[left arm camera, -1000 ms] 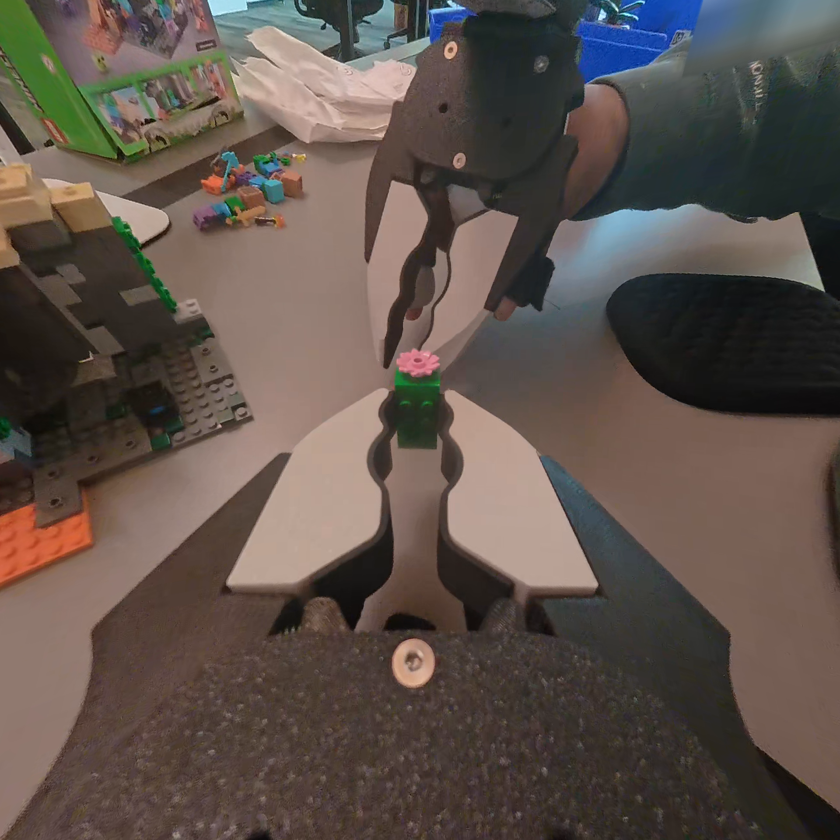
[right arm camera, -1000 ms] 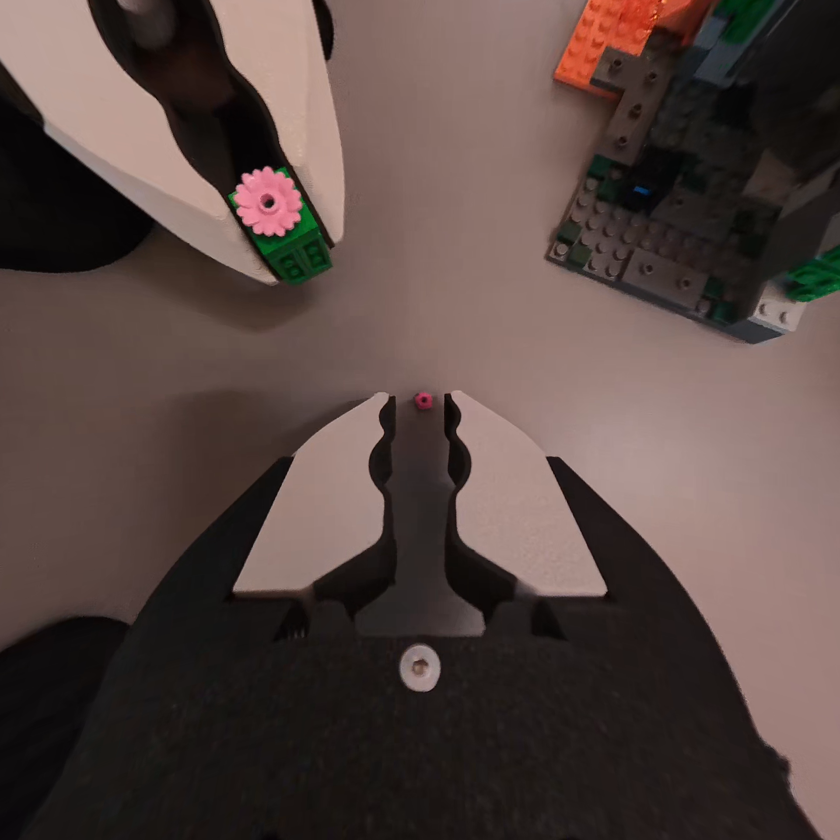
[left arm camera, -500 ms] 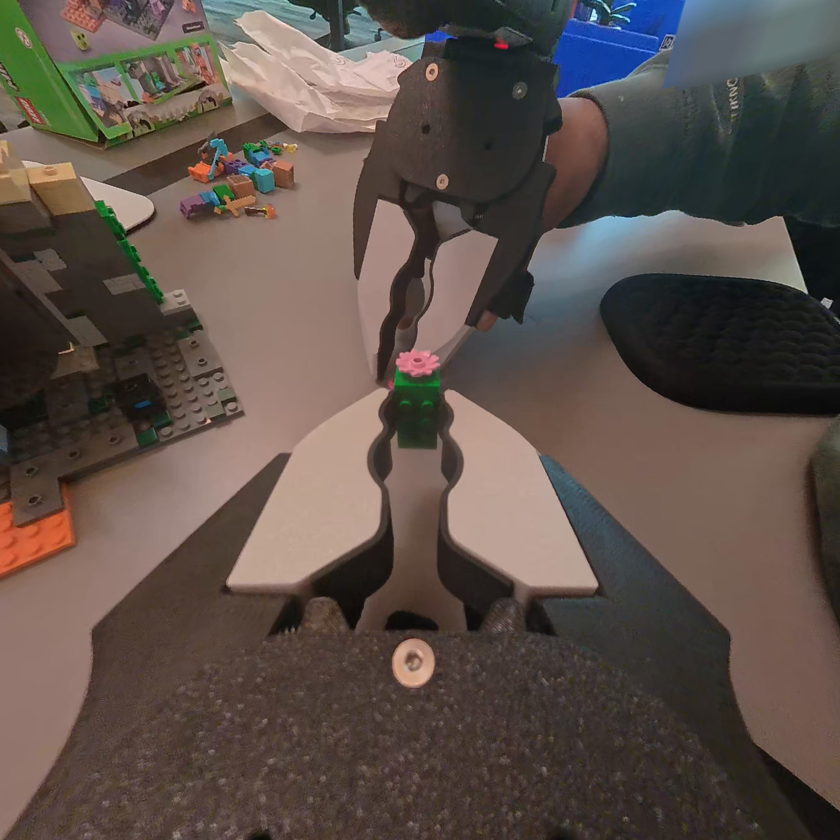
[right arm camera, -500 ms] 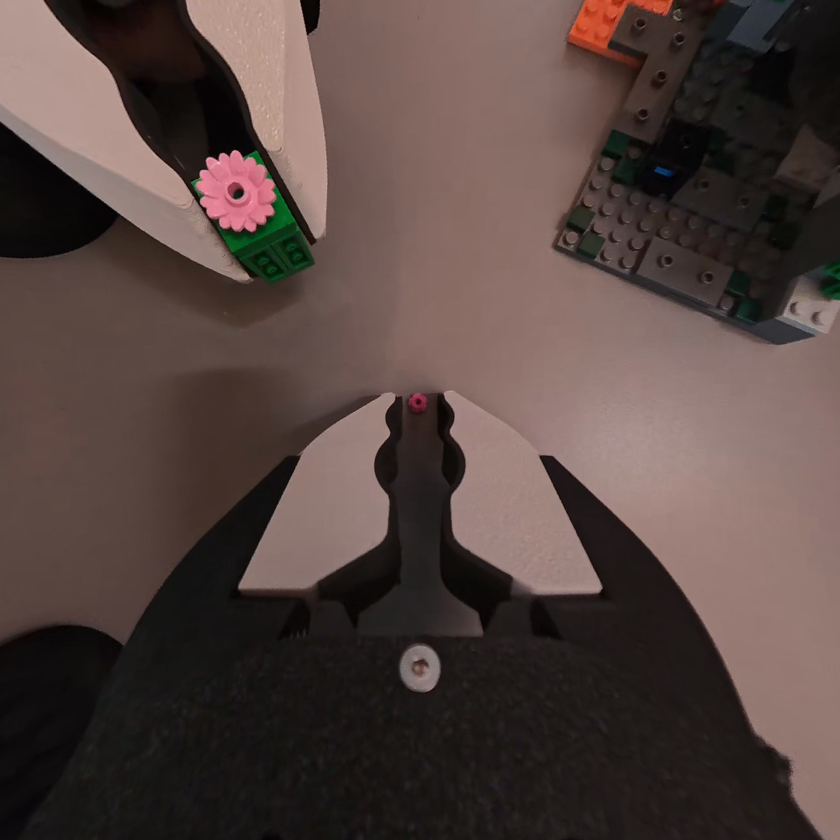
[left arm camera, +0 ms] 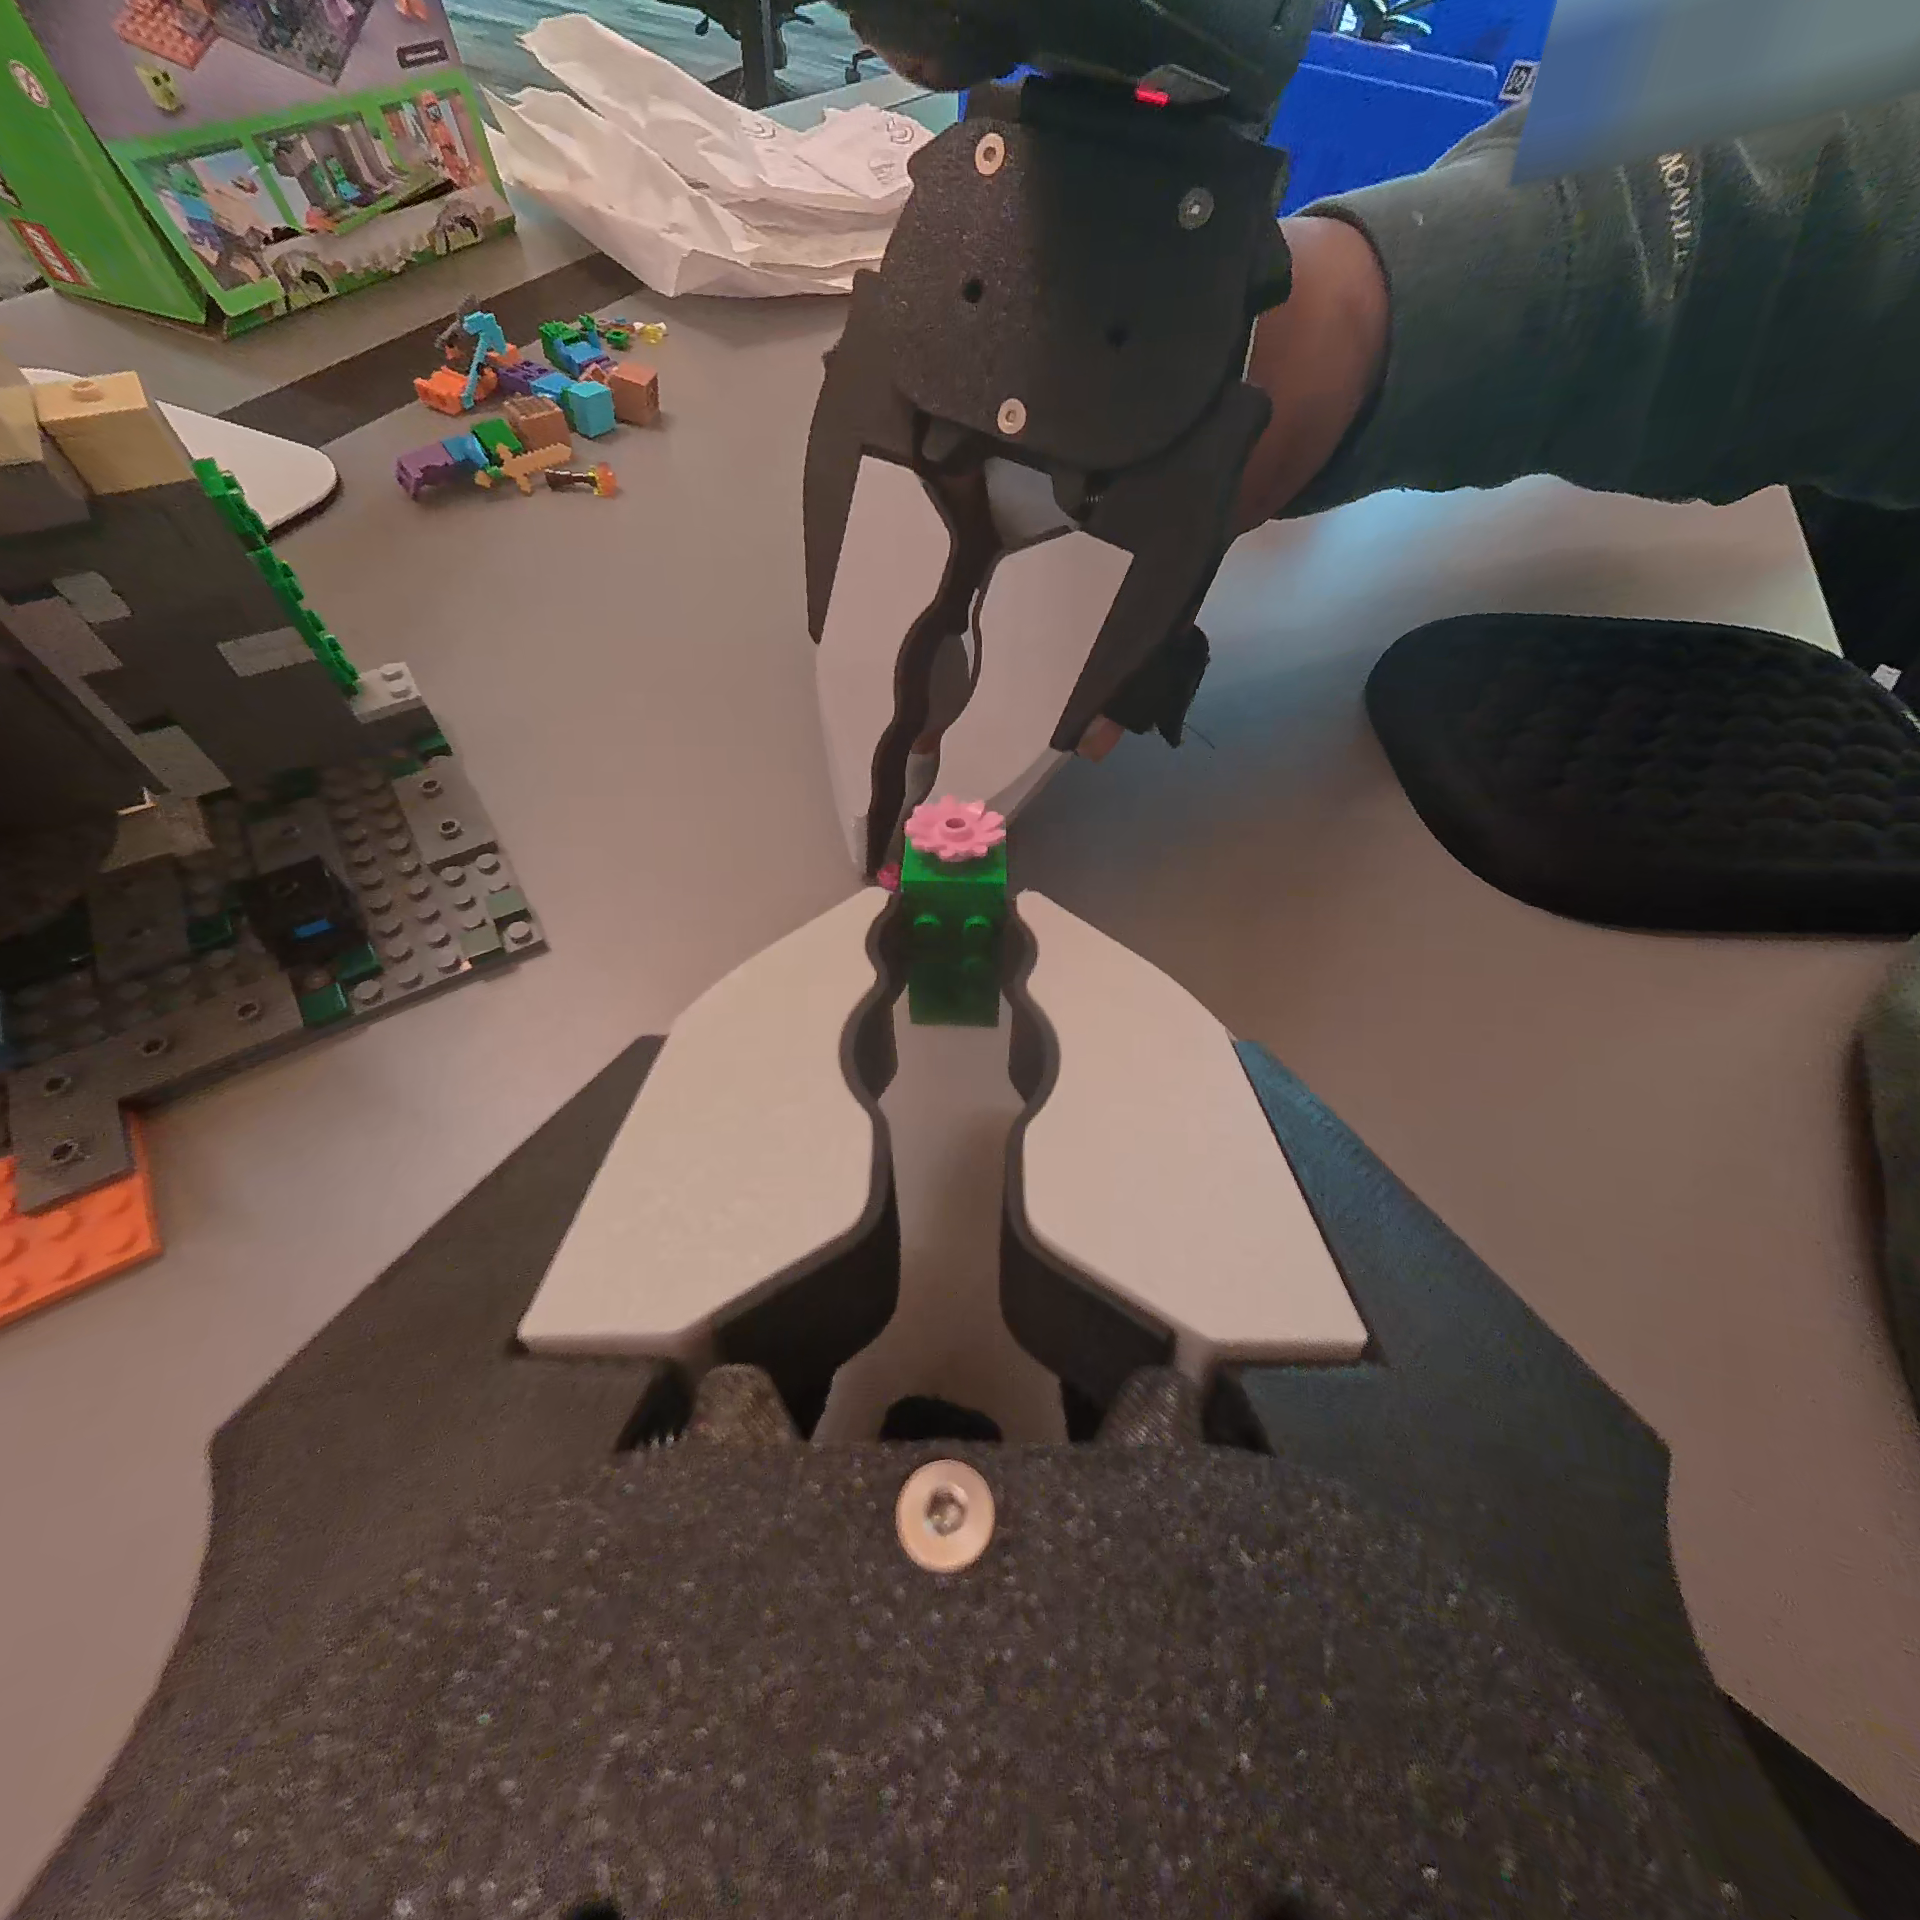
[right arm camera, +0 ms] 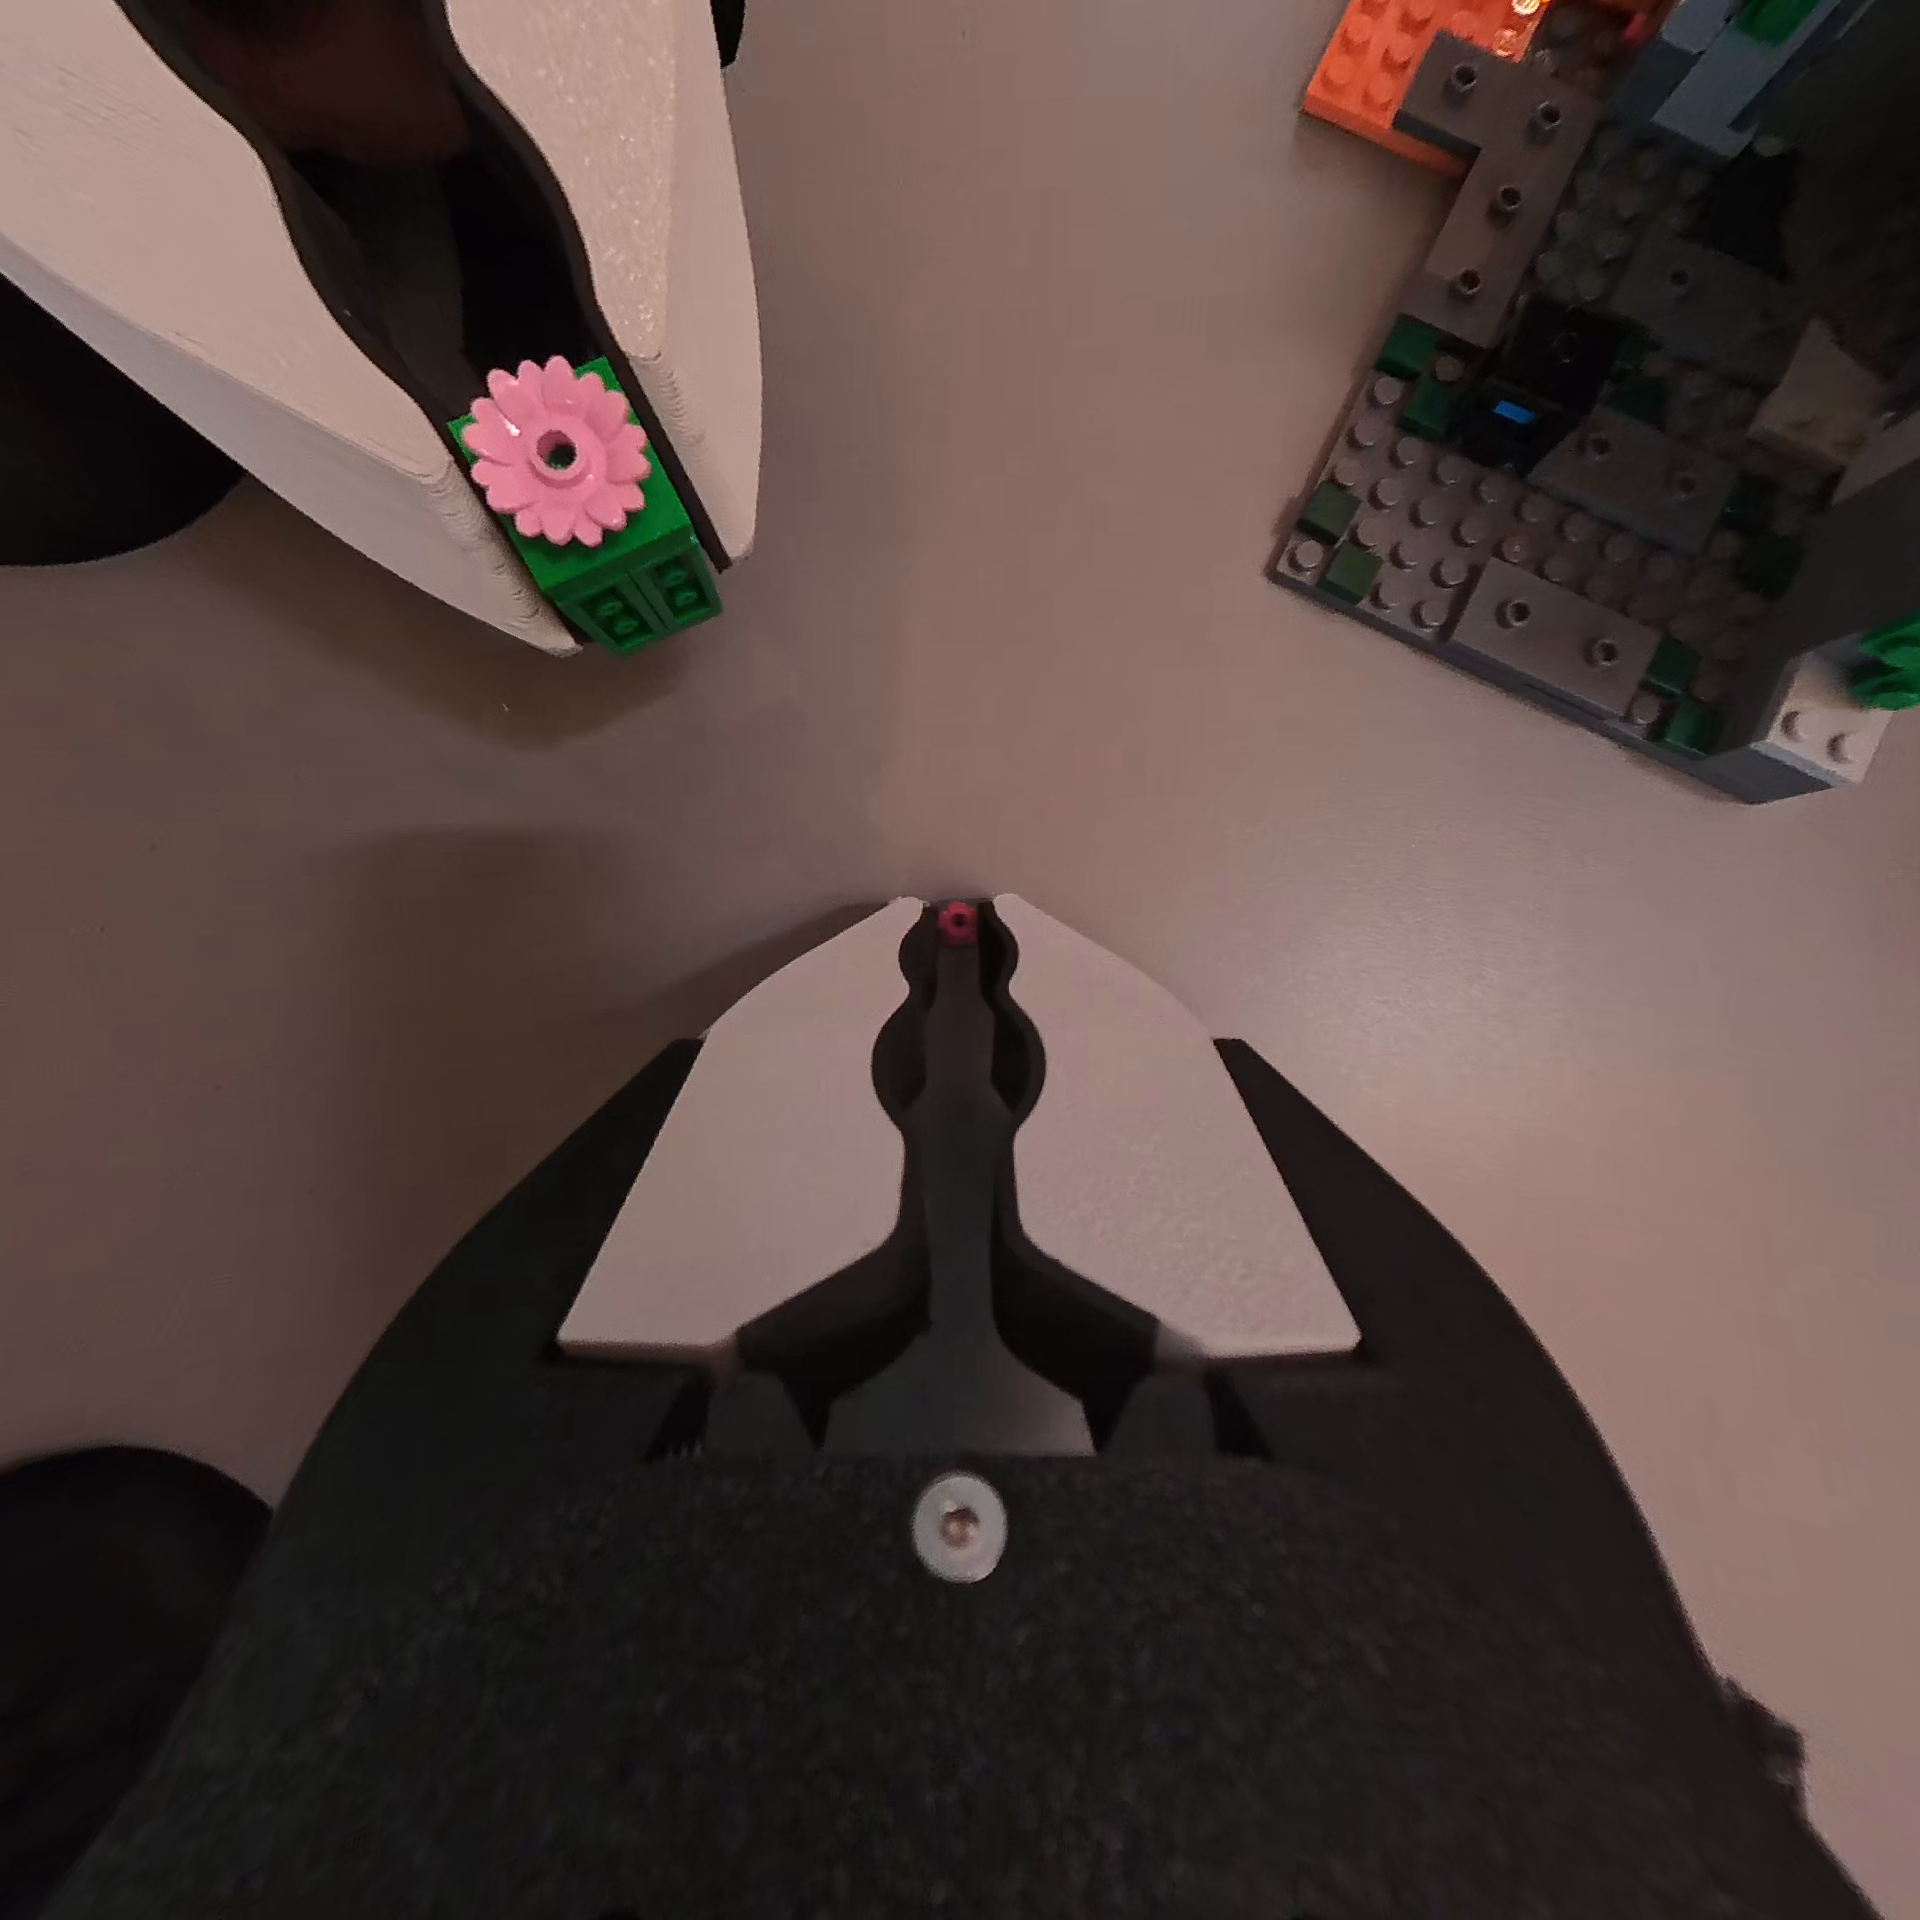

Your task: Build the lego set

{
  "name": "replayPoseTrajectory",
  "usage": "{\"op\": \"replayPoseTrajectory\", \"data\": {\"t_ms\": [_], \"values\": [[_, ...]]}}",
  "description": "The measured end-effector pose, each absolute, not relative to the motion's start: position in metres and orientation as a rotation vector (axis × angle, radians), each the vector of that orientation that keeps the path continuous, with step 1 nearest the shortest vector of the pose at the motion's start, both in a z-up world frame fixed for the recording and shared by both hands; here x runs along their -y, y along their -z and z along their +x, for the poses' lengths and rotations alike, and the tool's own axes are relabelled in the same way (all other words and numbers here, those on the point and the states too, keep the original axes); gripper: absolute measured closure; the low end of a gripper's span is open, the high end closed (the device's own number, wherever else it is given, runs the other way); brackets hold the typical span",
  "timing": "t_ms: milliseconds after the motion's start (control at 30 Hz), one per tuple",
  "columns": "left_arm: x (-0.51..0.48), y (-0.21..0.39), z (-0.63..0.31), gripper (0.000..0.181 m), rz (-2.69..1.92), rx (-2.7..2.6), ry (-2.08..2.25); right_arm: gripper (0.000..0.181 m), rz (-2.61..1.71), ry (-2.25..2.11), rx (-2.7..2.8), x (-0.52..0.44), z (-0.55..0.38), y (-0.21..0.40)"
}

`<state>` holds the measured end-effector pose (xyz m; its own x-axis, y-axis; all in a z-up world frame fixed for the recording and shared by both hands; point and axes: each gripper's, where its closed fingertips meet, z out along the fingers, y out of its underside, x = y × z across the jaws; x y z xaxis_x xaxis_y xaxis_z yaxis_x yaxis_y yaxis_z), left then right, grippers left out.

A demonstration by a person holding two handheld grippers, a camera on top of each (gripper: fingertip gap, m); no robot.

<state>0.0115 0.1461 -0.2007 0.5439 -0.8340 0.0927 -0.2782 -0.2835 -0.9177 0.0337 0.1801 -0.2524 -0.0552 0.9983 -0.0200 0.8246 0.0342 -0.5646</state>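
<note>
My left gripper [left arm camera: 951, 914] is shut on a green brick stack [left arm camera: 953, 951] topped by a pink flower piece [left arm camera: 954, 827], held just above the grey table. It also shows in the right wrist view [right arm camera: 623, 561], at upper left, with the flower [right arm camera: 556, 452] facing up. My right gripper [right arm camera: 954, 906] points straight down at the table and is shut on a tiny magenta stud [right arm camera: 955, 921]. In the left wrist view the right gripper [left arm camera: 883, 868] hangs just behind and left of the flower, its tips close to it.
A partly built grey, green and orange lego build [left arm camera: 208, 831] stands at the left; it shows at upper right in the right wrist view [right arm camera: 1579, 436]. Loose coloured pieces [left arm camera: 530, 416], a green box [left arm camera: 239, 156], white paper bags [left arm camera: 727, 197] and a black cushion [left arm camera: 1662, 769] lie around. One gripper's finger ends stand about 7 cm off the other's.
My right gripper has closed its fingers onto the tiny magenta stud and come nearer to the flower. The left gripper keeps hold of the green stack.
</note>
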Motion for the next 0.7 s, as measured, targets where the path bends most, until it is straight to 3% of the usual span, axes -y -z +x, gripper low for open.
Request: {"op": "replayPoseTrajectory", "data": {"t_ms": [500,700], "values": [[-0.146,0.202,0.011,0.164,-1.83,-0.917,0.731,0.174,-1.802,-0.685,1.887,-0.18,0.035,0.24],[-0.145,0.202,0.012,0.164,-1.831,-0.921,0.733,0.174,-1.587,-1.04,1.818,-0.156,0.021,0.195]]}}
